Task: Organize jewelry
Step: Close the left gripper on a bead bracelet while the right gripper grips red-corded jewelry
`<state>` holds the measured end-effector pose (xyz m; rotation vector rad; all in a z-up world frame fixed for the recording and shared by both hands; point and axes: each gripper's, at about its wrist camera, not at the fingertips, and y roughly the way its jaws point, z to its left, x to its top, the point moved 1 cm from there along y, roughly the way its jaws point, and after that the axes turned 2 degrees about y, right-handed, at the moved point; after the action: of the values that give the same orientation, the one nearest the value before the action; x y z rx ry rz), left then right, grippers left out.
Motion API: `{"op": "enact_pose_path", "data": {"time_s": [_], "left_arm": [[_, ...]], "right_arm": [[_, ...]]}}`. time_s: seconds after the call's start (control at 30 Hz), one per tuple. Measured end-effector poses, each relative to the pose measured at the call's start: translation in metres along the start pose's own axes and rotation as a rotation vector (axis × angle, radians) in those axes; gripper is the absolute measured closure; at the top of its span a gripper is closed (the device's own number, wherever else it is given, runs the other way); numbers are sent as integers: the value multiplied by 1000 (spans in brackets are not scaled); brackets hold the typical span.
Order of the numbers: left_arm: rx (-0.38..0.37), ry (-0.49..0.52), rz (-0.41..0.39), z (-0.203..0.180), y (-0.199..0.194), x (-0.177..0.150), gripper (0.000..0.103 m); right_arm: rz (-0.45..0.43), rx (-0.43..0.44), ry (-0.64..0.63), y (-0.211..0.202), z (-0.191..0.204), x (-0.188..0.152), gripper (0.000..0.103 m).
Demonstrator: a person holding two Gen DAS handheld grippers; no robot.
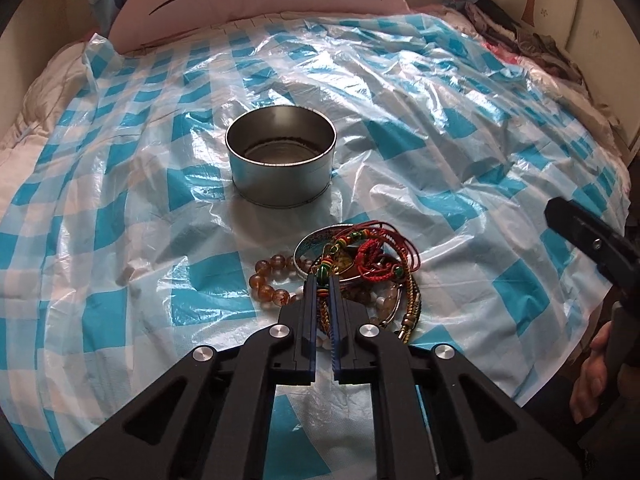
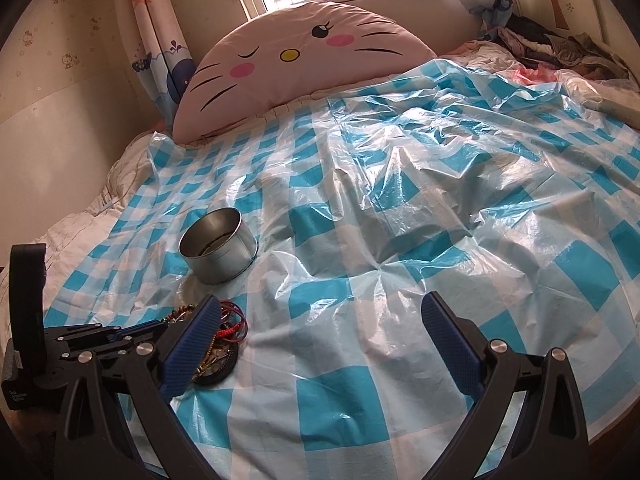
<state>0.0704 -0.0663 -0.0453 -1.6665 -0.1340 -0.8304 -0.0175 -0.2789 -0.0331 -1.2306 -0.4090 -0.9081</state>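
The left gripper (image 1: 322,280) has its two blue-lined fingers pinched nearly together on a braided cord (image 1: 323,308) strung with green, red and yellow beads, at the near edge of a heap of jewelry (image 1: 360,276). Just past the fingertips the cord runs into a tangle of red string (image 1: 376,256) lying over a small round dish (image 1: 316,246) with a silver rim. A bracelet of amber beads (image 1: 269,280) curls out of the heap on the side away from the right gripper, and pale beads and a gold-coloured chain lie half under the left gripper — how many separate pieces are there cannot be told.

Beyond the heap stands an open round tin (image 1: 281,160), upright on the blue-and-white checked plastic sheet (image 1: 460,184). It holds no jewelry that can be seen; only a dark ring shows at the bottom, and what that is cannot be made out.

The right gripper (image 2: 320,340) hovers over bare sheet beside the heap with its fingers spread wide and nothing between them. In the left wrist view only one black finger of it shows, cut off by the edge, with part of a hand (image 1: 592,380) below.

Far past the tin a pink cat-face cushion (image 2: 304,68) leans at the head of the bed — its top is cut off in the left view.
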Motion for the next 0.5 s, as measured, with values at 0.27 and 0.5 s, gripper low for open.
{"op": "enact_pose_path", "data": {"time_s": [0.27, 0.5], "left_arm": [[-32, -220, -222, 40, -38, -4, 98], [-21, -257, -274, 45, -44, -6, 98]], "right_arm": [[125, 114, -121, 21, 19, 1, 7], [191, 288, -423, 39, 64, -4, 10]]}}
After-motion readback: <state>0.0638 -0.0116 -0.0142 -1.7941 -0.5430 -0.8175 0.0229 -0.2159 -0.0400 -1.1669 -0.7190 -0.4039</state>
